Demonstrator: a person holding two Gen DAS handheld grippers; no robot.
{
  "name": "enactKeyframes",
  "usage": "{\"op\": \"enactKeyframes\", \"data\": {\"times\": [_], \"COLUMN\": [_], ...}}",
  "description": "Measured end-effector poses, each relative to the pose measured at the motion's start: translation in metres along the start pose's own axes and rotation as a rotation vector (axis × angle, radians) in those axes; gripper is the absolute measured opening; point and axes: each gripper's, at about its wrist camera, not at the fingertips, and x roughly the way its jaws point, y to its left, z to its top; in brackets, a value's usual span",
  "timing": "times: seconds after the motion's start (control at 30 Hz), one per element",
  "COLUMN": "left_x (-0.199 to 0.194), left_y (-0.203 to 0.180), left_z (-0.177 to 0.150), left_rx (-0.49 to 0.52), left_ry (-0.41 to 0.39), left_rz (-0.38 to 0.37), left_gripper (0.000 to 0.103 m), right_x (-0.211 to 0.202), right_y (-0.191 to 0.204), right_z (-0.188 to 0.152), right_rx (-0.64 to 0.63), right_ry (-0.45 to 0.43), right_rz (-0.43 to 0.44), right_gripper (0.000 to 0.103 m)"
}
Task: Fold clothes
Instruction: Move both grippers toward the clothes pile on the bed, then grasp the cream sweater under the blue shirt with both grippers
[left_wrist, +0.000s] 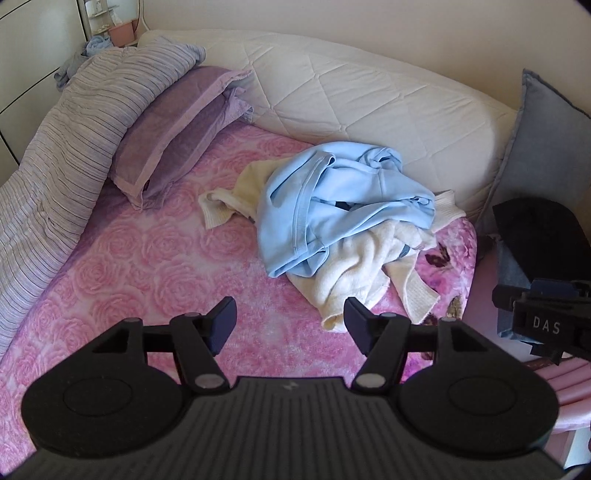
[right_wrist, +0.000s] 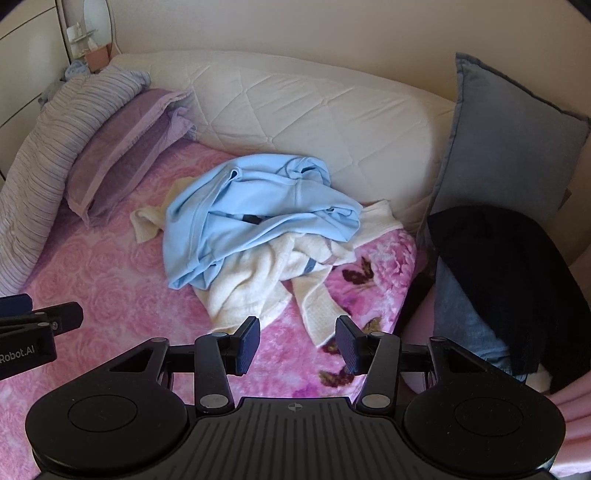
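A crumpled light blue garment (left_wrist: 332, 206) (right_wrist: 258, 218) lies on top of a cream knitted garment (left_wrist: 362, 266) (right_wrist: 258, 284) on the pink rose-patterned bedspread (left_wrist: 155, 266) (right_wrist: 110, 269). My left gripper (left_wrist: 290, 325) hovers open above the bedspread, just short of the cream garment's near edge, with nothing between its fingers. My right gripper (right_wrist: 297, 345) is open too, its fingers on either side of a cream ribbed strip, above the cloth. Each gripper's side shows at the edge of the other's view.
Purple pillows (left_wrist: 177, 133) and a striped duvet (left_wrist: 62, 147) lie at the left. A white quilted headboard (left_wrist: 351, 92) runs behind. At the right a grey-blue cushion (right_wrist: 509, 147) stands over a pile of black and denim clothes (right_wrist: 495, 280) beyond the bed's edge.
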Motion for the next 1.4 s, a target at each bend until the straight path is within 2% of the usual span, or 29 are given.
{"op": "enactKeyframes", "data": {"times": [0.2, 0.37, 0.63, 0.77, 0.97, 1.23, 1.4], "left_x": [0.021, 0.03, 0.06, 0.077, 0.11, 0.159, 0.187], "left_y": [-0.004, -0.006, 0.007, 0.004, -0.01, -0.004, 0.004], "left_z": [0.012, 0.021, 0.029, 0.032, 0.035, 0.036, 0.029], "left_rx": [-0.005, -0.007, -0.085, -0.05, 0.018, -0.014, -0.045], "left_ry": [0.024, 0.001, 0.048, 0.064, 0.097, 0.154, 0.178], "left_rz": [0.009, -0.005, -0.008, -0.014, -0.04, -0.059, -0.109], "left_gripper": [0.061, 0.061, 0.061, 0.06, 0.061, 0.062, 0.062], "right_x": [0.021, 0.039, 0.066, 0.081, 0.111, 0.156, 0.19], "right_y": [-0.004, -0.006, -0.014, -0.021, -0.03, -0.042, -0.048], "right_z": [0.019, 0.034, 0.048, 0.053, 0.059, 0.067, 0.065], "right_rx": [-0.011, -0.017, -0.018, -0.027, -0.032, -0.033, -0.027], "right_ry": [0.026, 0.037, 0.003, -0.009, 0.031, 0.11, 0.179], "right_rz": [0.018, 0.035, 0.066, 0.087, 0.096, 0.104, 0.124], "right_gripper": [0.049, 0.049, 0.049, 0.049, 0.049, 0.049, 0.049]}}
